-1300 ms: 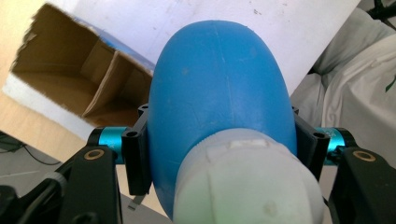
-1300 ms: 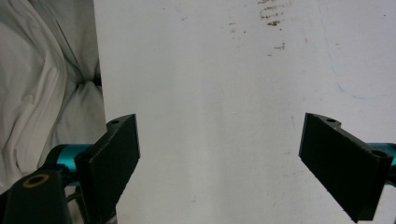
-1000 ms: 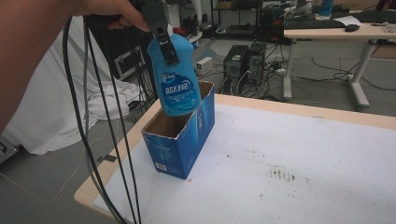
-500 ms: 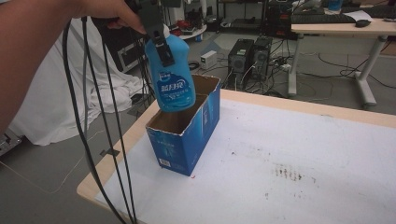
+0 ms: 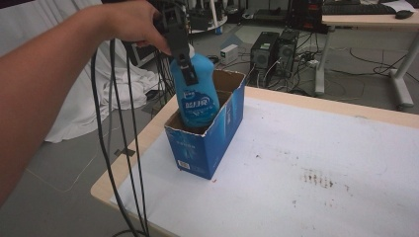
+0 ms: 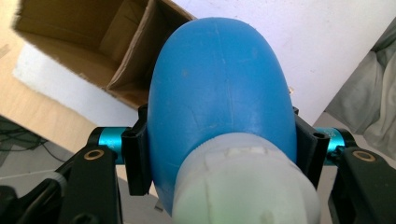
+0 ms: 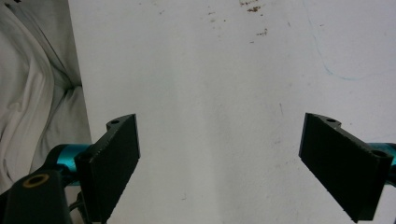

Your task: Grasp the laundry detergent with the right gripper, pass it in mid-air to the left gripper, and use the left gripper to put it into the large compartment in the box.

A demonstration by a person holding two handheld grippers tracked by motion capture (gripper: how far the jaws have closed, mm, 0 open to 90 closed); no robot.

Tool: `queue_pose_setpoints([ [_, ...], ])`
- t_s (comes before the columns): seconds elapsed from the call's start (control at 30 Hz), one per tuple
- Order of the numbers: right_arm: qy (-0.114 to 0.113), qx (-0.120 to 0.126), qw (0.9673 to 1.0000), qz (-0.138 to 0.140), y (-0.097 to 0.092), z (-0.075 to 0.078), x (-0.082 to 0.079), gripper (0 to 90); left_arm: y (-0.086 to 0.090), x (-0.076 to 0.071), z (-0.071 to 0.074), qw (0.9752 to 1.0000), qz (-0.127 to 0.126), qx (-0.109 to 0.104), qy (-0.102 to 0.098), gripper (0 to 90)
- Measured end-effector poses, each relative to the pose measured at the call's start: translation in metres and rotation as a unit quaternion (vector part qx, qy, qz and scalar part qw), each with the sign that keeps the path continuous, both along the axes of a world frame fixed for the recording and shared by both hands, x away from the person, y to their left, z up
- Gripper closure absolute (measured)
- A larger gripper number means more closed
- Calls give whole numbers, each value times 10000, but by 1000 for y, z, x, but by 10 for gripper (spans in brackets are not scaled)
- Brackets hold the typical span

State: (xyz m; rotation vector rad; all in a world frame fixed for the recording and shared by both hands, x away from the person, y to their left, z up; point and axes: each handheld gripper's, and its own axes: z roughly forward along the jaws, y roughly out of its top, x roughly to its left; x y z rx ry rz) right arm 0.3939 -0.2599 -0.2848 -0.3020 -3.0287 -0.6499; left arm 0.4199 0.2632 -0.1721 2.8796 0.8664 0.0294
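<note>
Left gripper (image 5: 187, 69): black two-jaw tongs pinching the blue plastic bottle just below its neck, one jaw on each flank; the person's left hand (image 5: 131, 22) holds it from above.
Held thing: blue plastic bottle (image 5: 197, 94) with a white label and a white cap (image 6: 243, 186); its base sits inside the box mouth, its upper half above the rim.
Long axis: bottle near upright, cap tipped slightly toward 11 o'clock in the high view; jaws lie along that axis.
Receiver: open-topped blue cardboard box (image 5: 207, 143), brown inside, directly beneath the bottle at 6 o'clock of the tongs.
Decisive relation: bottle occupies the near compartment; a cardboard divider (image 6: 128, 60) separates it from the far one at 12 o'clock in the left gripper view.
Judgement: a straight descent along the axis should seat it; whether the base touches the floor cannot be told.
Right gripper (image 7: 219, 163): jaws spread wide, nothing between them, over the white table cover (image 7: 210, 70).
Nearer hand: the left.
</note>
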Motion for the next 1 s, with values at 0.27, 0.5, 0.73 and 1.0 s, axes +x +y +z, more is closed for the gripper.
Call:
queue_pose_setpoints([
  [0.27, 55, -26, 10000, -27, -1, -6, 1, 120, -2, 4, -34, 9999, -57, 49, 146, 377],
  [0.5, 99, -42, 9999, -41, -1, -12, 2, 120, -4, 8, -64, 9992, -178, 224, 272, 377],
  [0.73, 150, -55, 9999, -55, 0, -16, 2, 120, -10, 11, -87, 9986, -213, 328, 352, 377],
  [1.0, 164, -25, 9998, -60, -3, -19, 2, 120, -10, 12, -104, 9983, -222, 382, 366, 377],
])
